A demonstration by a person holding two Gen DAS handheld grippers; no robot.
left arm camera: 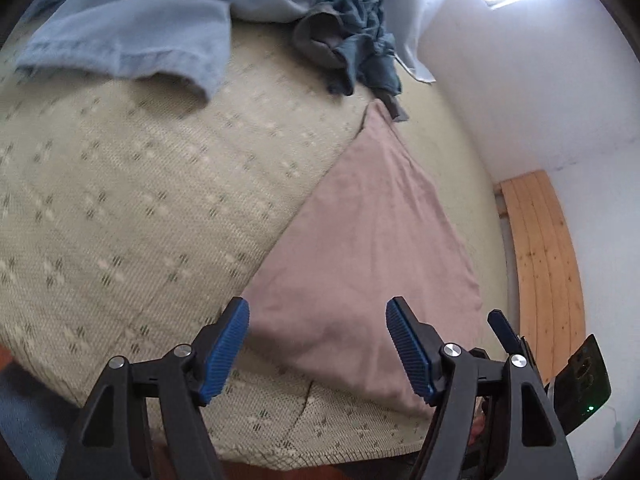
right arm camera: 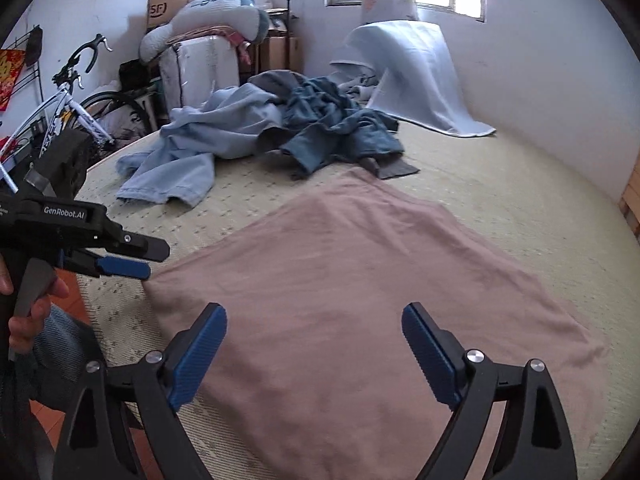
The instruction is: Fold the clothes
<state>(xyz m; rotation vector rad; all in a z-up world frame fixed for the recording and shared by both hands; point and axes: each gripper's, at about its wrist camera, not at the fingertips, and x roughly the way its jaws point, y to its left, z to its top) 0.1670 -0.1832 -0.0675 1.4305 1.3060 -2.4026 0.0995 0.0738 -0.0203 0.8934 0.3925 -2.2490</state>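
A pink cloth [right arm camera: 360, 280] lies flat and spread on the straw-coloured bed mat [right arm camera: 500, 184]; it also shows in the left wrist view as the pink cloth [left arm camera: 360, 240]. My right gripper [right arm camera: 316, 316] is open just above its near edge, holding nothing. My left gripper [left arm camera: 318, 312] is open over the cloth's near left corner, also with nothing in it. From the right wrist view, the left gripper [right arm camera: 154, 258] hovers at that corner, held by a hand [right arm camera: 24, 320]. One of the right gripper's fingers [left arm camera: 500, 324] shows at the right in the left wrist view.
A crumpled light blue garment [right arm camera: 200, 136] and a dark blue one [right arm camera: 340, 128] are piled on the far side of the mat. A pale blue blanket [right arm camera: 420, 72] hangs by the wall. Past the bed's left side stand a bicycle [right arm camera: 72, 92] and boxes [right arm camera: 168, 4]. A wooden bed frame [left arm camera: 544, 264] borders the right.
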